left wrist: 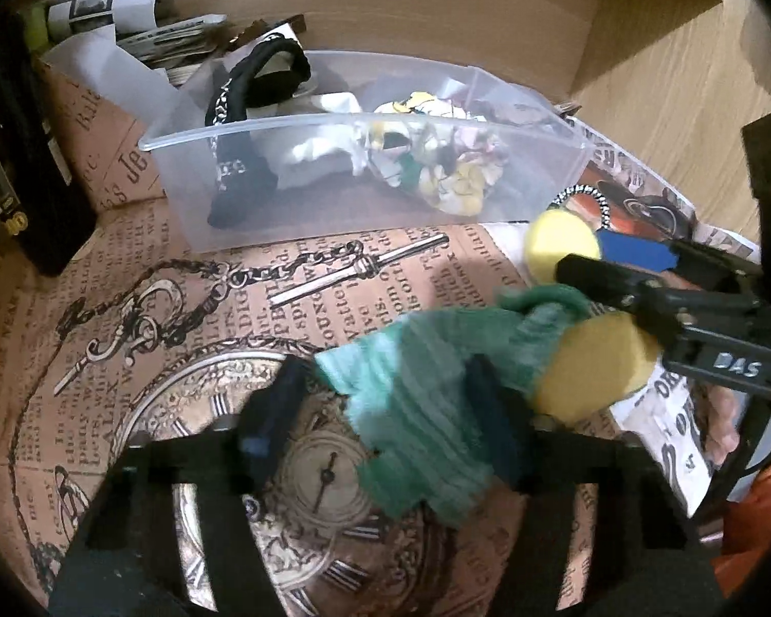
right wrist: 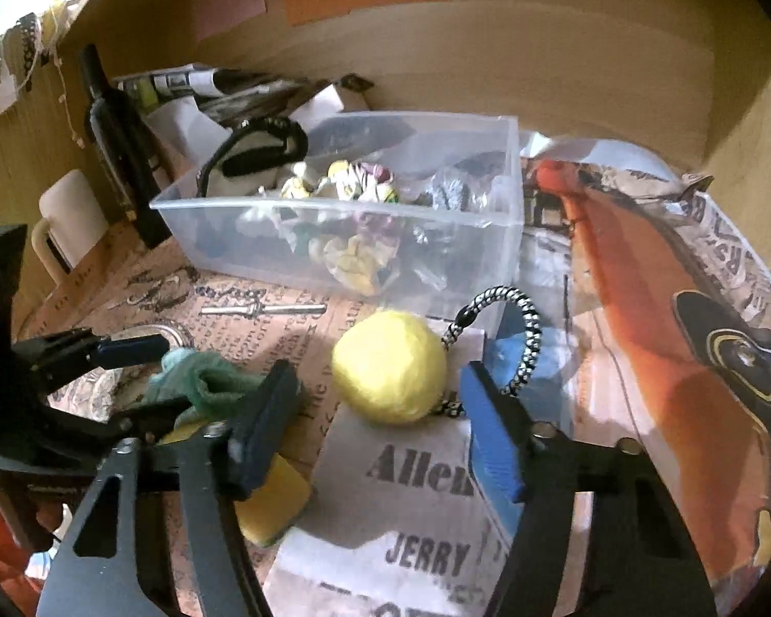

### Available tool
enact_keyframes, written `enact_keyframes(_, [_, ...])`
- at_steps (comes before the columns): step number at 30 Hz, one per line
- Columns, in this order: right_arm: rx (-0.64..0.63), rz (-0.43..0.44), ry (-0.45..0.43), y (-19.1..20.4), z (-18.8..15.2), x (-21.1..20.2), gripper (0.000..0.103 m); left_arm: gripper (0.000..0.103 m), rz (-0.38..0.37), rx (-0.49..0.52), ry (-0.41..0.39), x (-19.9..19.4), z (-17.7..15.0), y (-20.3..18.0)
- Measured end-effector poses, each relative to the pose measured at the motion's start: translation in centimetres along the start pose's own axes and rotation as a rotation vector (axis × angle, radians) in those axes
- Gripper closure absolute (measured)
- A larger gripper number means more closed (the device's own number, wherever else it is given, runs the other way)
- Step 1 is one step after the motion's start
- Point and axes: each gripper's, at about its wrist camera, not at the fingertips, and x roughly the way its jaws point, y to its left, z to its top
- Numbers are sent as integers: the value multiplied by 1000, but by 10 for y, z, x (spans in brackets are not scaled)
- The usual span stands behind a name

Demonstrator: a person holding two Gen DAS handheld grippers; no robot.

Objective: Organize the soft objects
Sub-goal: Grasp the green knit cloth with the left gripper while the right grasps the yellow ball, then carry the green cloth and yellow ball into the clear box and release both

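Observation:
A clear plastic bin holds several soft items: black bands, white cloth, patterned scrunchies. My left gripper is open around a green cloth that lies over a yellow sponge; the cloth shows between its fingers in the right wrist view. My right gripper is open and empty, its fingers on either side of a yellow ball with a black-and-white cord loop. The ball also shows in the left wrist view.
A dark bottle and a cream mug stand left of the bin. Papers are piled behind it. Printed newspaper-style sheets cover the surface. Wooden walls close the back and right.

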Motion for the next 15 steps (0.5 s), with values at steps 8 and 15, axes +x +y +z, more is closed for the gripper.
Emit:
enact_keyframes(8, [22,34,8,-4,-1,3,64,72,-16,-19,-21,-6,7,7])
enact_keyframes(15, [-6,13,-61,-1,5,-17,65,74,-4,-9,-108,-33,26,9])
